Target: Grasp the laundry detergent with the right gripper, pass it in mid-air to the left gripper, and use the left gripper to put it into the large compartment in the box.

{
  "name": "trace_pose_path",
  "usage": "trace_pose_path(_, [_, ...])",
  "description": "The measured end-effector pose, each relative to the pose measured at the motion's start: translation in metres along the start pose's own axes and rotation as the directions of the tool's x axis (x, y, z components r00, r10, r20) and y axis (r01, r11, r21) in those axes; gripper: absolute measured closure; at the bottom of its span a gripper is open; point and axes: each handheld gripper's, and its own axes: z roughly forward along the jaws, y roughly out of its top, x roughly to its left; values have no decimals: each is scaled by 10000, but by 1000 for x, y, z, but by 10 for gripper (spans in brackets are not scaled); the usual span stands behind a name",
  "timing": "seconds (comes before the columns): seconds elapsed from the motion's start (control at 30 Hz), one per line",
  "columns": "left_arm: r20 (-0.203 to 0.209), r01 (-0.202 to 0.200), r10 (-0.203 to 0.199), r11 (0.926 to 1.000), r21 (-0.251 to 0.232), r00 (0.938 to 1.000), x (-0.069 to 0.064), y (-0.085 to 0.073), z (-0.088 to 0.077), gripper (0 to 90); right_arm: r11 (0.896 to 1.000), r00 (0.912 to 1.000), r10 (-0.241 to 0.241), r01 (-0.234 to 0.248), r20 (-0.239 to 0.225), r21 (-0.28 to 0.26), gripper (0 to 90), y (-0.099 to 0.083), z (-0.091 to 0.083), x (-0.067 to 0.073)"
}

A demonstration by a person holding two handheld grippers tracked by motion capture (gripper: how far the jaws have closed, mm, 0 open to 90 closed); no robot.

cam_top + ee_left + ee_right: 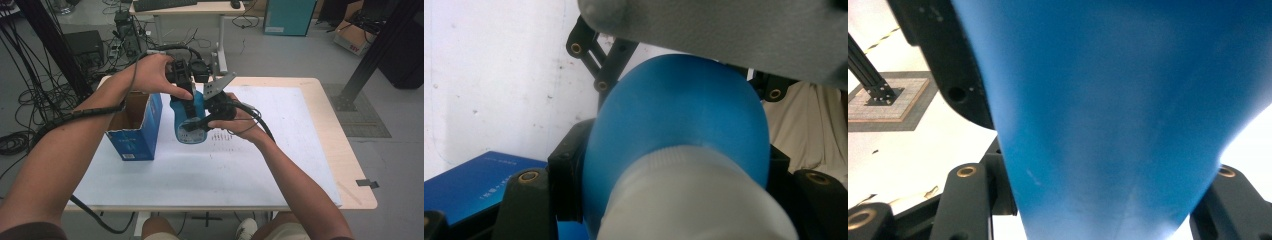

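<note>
A blue shoe-like object point(190, 121) with a pale oval underside hangs above the white sheet, held between both hands. My left gripper point(187, 102) comes down on it from above, jaws shut on its upper part. From the right, my right gripper point(201, 119) clamps its lower side. In the left gripper view the blue object point(679, 110) bulges between the black jaws of the left gripper point(674, 165), with a white fabric-like part point(694, 200) in front. In the right gripper view the blue object point(1108, 100) is squeezed in the right gripper point(1098, 205).
An open blue cardboard box point(134, 127) stands at the left of the white sheet point(210, 170) that covers the wooden table point(345, 165). The blue box point(479, 185) lies close under the left gripper. A desk point(190, 10) and cables sit beyond the table.
</note>
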Motion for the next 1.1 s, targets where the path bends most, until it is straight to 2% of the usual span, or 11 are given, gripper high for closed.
trace_pose_path(1.1, [-44,4,-4,10000,-22,10000,-3,0,-2,362,9999,9999,-31,30,-164,-96,420,1,0,1])
